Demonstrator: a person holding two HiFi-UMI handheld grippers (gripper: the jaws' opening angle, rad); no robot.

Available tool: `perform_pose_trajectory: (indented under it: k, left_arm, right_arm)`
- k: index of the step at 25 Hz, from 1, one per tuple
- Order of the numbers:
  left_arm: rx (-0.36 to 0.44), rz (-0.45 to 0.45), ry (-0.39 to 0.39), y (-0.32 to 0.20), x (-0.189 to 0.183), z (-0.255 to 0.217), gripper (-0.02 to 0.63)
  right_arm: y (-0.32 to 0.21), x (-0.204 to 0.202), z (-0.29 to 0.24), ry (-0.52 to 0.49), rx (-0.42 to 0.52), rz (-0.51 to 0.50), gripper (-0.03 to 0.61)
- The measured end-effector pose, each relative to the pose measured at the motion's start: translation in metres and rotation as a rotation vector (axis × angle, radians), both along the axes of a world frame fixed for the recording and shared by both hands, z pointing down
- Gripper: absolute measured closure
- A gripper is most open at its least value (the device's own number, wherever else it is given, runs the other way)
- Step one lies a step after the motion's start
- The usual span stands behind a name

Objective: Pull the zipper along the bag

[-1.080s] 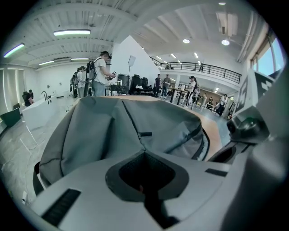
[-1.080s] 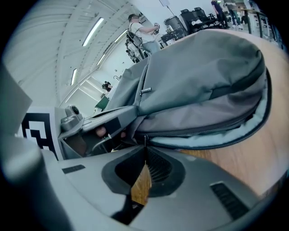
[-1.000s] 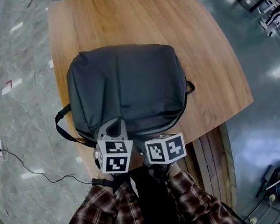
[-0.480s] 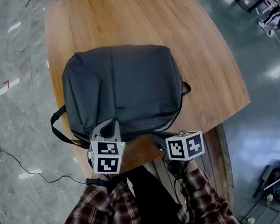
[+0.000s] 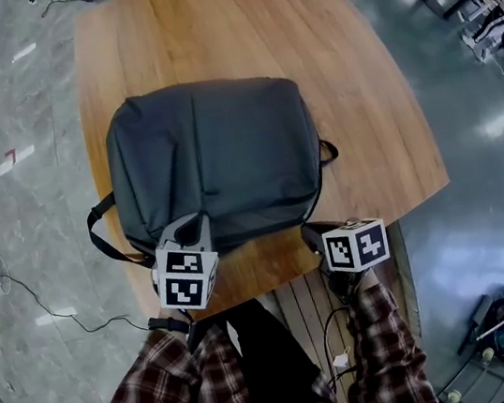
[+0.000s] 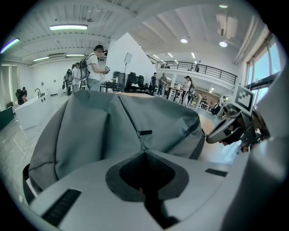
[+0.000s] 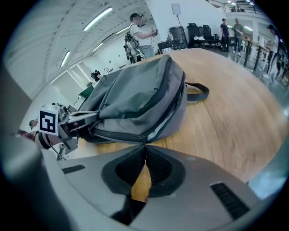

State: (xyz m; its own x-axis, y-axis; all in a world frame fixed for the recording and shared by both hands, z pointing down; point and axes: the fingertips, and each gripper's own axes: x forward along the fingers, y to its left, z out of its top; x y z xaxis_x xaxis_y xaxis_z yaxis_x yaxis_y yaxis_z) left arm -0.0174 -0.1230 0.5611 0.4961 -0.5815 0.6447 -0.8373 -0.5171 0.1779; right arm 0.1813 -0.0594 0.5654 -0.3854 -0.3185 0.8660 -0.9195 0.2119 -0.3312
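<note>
Head view: from high above, facing steeply down, taking in the whole worktop (image 5: 234,28) with the backpack (image 5: 217,159) ahead of both tools. Left tool (image 6: 144,151) view: low, close against the backpack's near side, looking across it. Right tool (image 7: 145,146) view: low over the worktop, tips at the zipper pull (image 7: 143,136), backpack just ahead. Shared by all three: the backpack. Also caught in each tool view: the other tool.
</note>
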Motion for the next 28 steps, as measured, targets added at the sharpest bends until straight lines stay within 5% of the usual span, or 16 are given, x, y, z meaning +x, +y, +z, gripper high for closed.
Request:
perform_pose_trajectory:
  k: [7, 12, 15, 20, 24, 28]
  left_arm:
    - [0.068, 0.094, -0.188, -0.041, -0.017, 0.002, 0.604]
    - [0.082, -0.018, -0.318, -0.065, -0.031, -0.016, 0.604]
    - [0.011, -0.052, -0.184, -0.043, -0.016, -0.029, 0.604]
    - [-0.281, -0.126, 0.099, 0.011, 0.000, -0.018, 0.604]
    - [-0.390, -0.198, 0.143, 0.023, -0.025, 0.006, 0.604]
    - [-0.424, -0.147, 0.123, 0.023, -0.030, 0.020, 0.604]
  right_arm:
    - [0.025, -0.052, 0.003, -0.028, 0.005, -0.092, 0.561]
    - [0.032, -0.100, 0.007, -0.110, 0.015, -0.082, 0.561]
    - [0.030, -0.134, 0.006, -0.180, 0.030, -0.053, 0.561]
    - [0.017, -0.189, 0.001, -0.238, 0.062, -0.097, 0.561]
    - [0.014, -0.216, 0.002, -0.237, 0.083, -0.165, 0.561]
    - [0.016, -0.214, 0.010, -0.178, 0.063, -0.174, 0.561]
